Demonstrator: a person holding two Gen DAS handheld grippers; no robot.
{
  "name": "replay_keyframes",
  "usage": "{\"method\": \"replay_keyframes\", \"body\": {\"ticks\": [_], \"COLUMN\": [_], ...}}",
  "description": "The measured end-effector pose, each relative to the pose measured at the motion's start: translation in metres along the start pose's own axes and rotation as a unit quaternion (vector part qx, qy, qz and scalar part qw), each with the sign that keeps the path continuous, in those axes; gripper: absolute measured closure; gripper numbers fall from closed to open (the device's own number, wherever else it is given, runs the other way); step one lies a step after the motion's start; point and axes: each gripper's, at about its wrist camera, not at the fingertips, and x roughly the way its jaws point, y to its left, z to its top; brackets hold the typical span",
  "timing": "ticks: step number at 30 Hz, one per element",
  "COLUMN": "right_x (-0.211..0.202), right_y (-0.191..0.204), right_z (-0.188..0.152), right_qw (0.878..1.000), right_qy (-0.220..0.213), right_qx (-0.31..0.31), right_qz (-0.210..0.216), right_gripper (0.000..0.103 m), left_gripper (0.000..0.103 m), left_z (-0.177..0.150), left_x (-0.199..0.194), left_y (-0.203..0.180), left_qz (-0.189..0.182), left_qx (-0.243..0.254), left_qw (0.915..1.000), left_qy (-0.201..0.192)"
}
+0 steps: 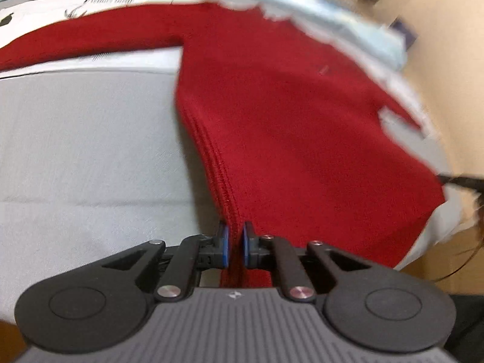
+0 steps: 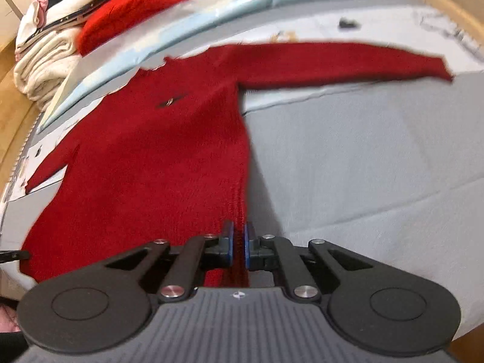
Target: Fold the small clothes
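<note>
Clamped between the blue pads of my left gripper [image 1: 235,243] is the ribbed hem of the red sweater [image 1: 272,115], one bottom corner of it. My right gripper [image 2: 239,243] is pinched on the opposite bottom corner in the same way, with knit bunched between its pads. I take both corners so the hem can stay stretched between my hands; judging by the task, that lets me carry the bottom edge toward the neckline without the body bunching up.

Beyond the pinched hem, the sweater lies face up on the grey sheet [image 2: 363,166] of the bed, its small chest logo [image 2: 171,101] showing. From my right wrist its long axis runs from the hem at 6 o'clock toward the collar at about 11 o'clock, so the neck points away from me. One sleeve [image 2: 348,60] stretches out straight toward 2 o'clock, across that axis; the other sleeve [image 2: 51,166] angles down toward 9 o'clock. From my left wrist the body slants up toward 1 o'clock, and a sleeve [image 1: 90,42] reaches to 10 o'clock.

Past the collar lies a pale blue cloth [image 2: 211,9], and at 11 o'clock a pile of clothes [image 2: 90,15], with a bright red one on top, sits well apart from the sweater. Both views are smeared, so I cannot tell how far the hem is off the sheet.
</note>
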Motion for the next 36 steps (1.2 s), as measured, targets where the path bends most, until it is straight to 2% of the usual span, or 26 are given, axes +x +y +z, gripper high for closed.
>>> {"method": "replay_keyframes", "body": {"ticks": [2, 4, 5, 7, 8, 9, 10, 11, 12, 13, 14, 16, 17, 19, 22, 23, 24, 27, 29, 31, 33, 36], "right_x": [0.021, 0.045, 0.055, 0.06, 0.054, 0.046, 0.04, 0.038, 0.04, 0.048, 0.059, 0.086, 0.095, 0.093, 0.077, 0.08, 0.09, 0.095, 0.084, 0.07, 0.056, 0.043], "right_y": [-0.005, -0.001, 0.005, 0.015, 0.019, 0.022, 0.027, 0.034, 0.039, 0.044, 0.048, 0.05, 0.052, 0.058, 0.065, 0.065, 0.066, 0.074, 0.078, 0.084, 0.086, 0.073], "right_z": [-0.004, -0.013, -0.017, -0.017, -0.011, -0.004, -0.001, 0.002, 0.002, 0.0, -0.005, -0.014, -0.022, -0.021, -0.018, -0.02, -0.025, -0.028, -0.018, -0.009, 0.004, 0.028], "right_qw": [0.999, 0.996, 0.991, 0.984, 0.986, 0.991, 0.995, 0.997, 0.997, 0.997, 0.997, 0.994, 0.991, 0.991, 0.993, 0.992, 0.99, 0.986, 0.988, 0.991, 0.993, 0.994], "right_qy": [0.032, 0.074, 0.089, 0.08, 0.06, 0.034, 0.012, -0.003, -0.002, 0.006, 0.023, 0.083, 0.105, 0.096, 0.053, 0.057, 0.08, 0.082, 0.062, 0.029, -0.008, -0.069], "right_qx": [0.004, -0.028, -0.061, -0.108, -0.102, -0.091, -0.081, -0.072, -0.071, -0.073, -0.077, -0.076, -0.078, -0.093, -0.106, -0.11, -0.117, -0.143, -0.132, -0.123, -0.109, -0.067], "right_qz": [-0.018, -0.046, -0.073, -0.12, -0.113, -0.089, -0.061, -0.026, -0.004, 0.011, 0.015, 0.0, -0.014, -0.023, -0.009, -0.013, -0.024, -0.04, -0.042, -0.036, -0.042, -0.06], "right_gripper": [0.098, 0.098, 0.098, 0.094, 0.094, 0.094, 0.086, 0.079, 0.065, 0.054, 0.052, 0.052, 0.052, 0.052, 0.051, 0.05, 0.049, 0.044, 0.044, 0.044, 0.044, 0.044], "left_gripper": [0.094, 0.091, 0.091, 0.091, 0.091, 0.09, 0.088, 0.081, 0.069, 0.062, 0.051, 0.05, 0.049, 0.049, 0.042, 0.036, 0.028, 0.028, 0.028, 0.027, 0.024, 0.023], "left_z": [-0.005, -0.009, -0.007, -0.001, 0.003, 0.006, 0.008, 0.011, 0.011, 0.009, 0.002, -0.009, -0.012, -0.008, -0.001, -0.001, -0.002, 0.0, 0.006, 0.016, 0.029, 0.047], "left_x": [0.015, 0.027, 0.03, 0.025, 0.02, 0.017, 0.017, 0.022, 0.028, 0.035, 0.046, 0.067, 0.065, 0.061, 0.053, 0.055, 0.058, 0.079, 0.073, 0.059, 0.048, 0.04], "left_y": [-0.001, -0.002, -0.001, -0.006, -0.009, -0.014, -0.02, -0.027, -0.033, -0.037, -0.046, -0.049, -0.053, -0.059, -0.068, -0.072, -0.077, -0.086, -0.091, -0.104, -0.119, -0.15], "left_qz": [0.027, 0.07, 0.081, 0.083, 0.077, 0.062, 0.04, 0.025, 0.017, 0.019, 0.032, 0.064, 0.066, 0.075, 0.07, 0.073, 0.082, 0.13, 0.138, 0.13, 0.124, 0.11], "left_qx": [0.026, 0.048, 0.046, 0.042, 0.036, 0.032, 0.036, 0.046, 0.059, 0.069, 0.078, 0.108, 0.12, 0.116, 0.11, 0.113, 0.116, 0.124, 0.11, 0.096, 0.075, 0.053], "left_qw": [0.9988, 0.9951, 0.9941, 0.9952, 0.9963, 0.9976, 0.9985, 0.9985, 0.9981, 0.9974, 0.9964, 0.9914, 0.9902, 0.9902, 0.9913, 0.9906, 0.9894, 0.9836, 0.984, 0.984, 0.9804, 0.9726], "left_qy": [0.03, 0.051, 0.055, 0.03, 0.008, -0.006, -0.012, -0.012, -0.012, -0.007, 0.005, 0.034, 0.024, 0.024, -0.019, -0.027, -0.029, -0.001, -0.029, -0.076, -0.134, -0.198]}}
